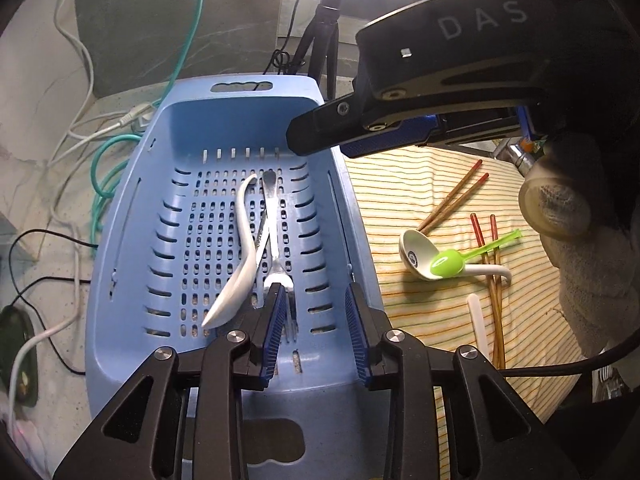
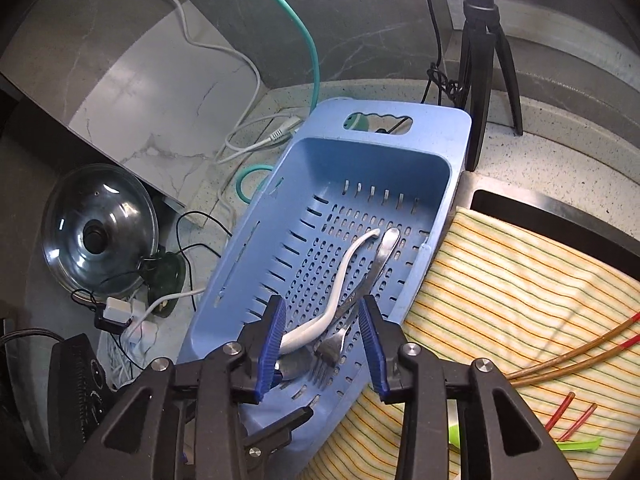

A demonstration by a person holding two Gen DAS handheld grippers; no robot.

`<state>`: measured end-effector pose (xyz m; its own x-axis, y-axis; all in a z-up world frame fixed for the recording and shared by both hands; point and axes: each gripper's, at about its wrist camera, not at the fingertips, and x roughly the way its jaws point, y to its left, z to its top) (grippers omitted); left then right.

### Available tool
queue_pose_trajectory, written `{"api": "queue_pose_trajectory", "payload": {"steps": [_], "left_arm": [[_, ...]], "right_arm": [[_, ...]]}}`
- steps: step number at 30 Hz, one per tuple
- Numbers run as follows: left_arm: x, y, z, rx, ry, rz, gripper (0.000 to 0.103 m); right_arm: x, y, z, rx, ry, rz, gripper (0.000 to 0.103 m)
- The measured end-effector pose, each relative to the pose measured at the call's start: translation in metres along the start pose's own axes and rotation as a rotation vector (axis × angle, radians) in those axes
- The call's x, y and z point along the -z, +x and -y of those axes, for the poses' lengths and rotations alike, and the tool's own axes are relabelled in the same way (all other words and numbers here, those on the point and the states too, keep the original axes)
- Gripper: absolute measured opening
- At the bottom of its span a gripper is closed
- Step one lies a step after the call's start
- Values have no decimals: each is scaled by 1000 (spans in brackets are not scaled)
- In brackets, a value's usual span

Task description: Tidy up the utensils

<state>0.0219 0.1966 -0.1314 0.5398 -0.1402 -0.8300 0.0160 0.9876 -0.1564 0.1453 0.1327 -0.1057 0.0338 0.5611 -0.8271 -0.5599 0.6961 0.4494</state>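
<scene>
A blue slotted basket (image 1: 132, 240) (image 2: 248, 260) holds a white spoon (image 1: 240, 280) (image 2: 340, 284), a metal fork (image 1: 276, 248) (image 2: 336, 344) and another metal utensil under them. My left gripper (image 1: 316, 320) is open and empty above the basket's near end. My right gripper (image 2: 322, 336) is open and empty over the same utensils; its body shows in the left wrist view (image 1: 400, 120). On the striped cloth (image 1: 420, 308) lie a white ceramic spoon (image 1: 420, 256), a green spoon (image 1: 452, 262), several chopsticks (image 1: 452, 204) (image 2: 568, 356) and a white stick (image 1: 478, 320).
Cables (image 1: 80, 120) and a teal hose (image 2: 308, 36) lie on the stone counter left of the basket. A glass pot lid (image 2: 96, 232) and plugs sit at far left. A black tripod (image 2: 480, 68) stands behind the basket. A sink opening (image 2: 520, 212) shows beyond the cloth.
</scene>
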Motion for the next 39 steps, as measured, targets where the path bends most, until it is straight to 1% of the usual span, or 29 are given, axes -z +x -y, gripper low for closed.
{"api": "queue_pose_trajectory", "payload": {"steps": [7,12,15,18,23,24,25,26,28,36,39], "left_arm": [[-2,-9,6,1,-3,16,29],[-1,-27,15,-1,-1,47,29],[1,-34,24,-5,15,62,29],[5,-45,35,-2,24,75,29],[13,-53,57,18,44,77,29],[15,-53,61,20,51,75,29],[17,-54,67,24,59,73,29],[19,-53,71,31,62,70,29],[24,-51,81,51,68,60,29],[38,-29,112,111,84,0,29],[39,-20,122,142,98,-20,29]], "right_arm": [[4,-18,-1,-7,-12,24,37],[10,-47,5,-16,-30,52,37],[15,-66,9,-5,-65,68,37],[24,-88,16,24,-107,91,37],[43,-124,38,41,-113,163,38],[48,-132,44,42,-107,178,39],[52,-137,51,43,-98,186,43],[55,-140,55,41,-90,187,45],[62,-147,69,37,-66,166,45],[100,-151,112,116,17,81,45],[116,-145,127,102,68,51,45]]}}
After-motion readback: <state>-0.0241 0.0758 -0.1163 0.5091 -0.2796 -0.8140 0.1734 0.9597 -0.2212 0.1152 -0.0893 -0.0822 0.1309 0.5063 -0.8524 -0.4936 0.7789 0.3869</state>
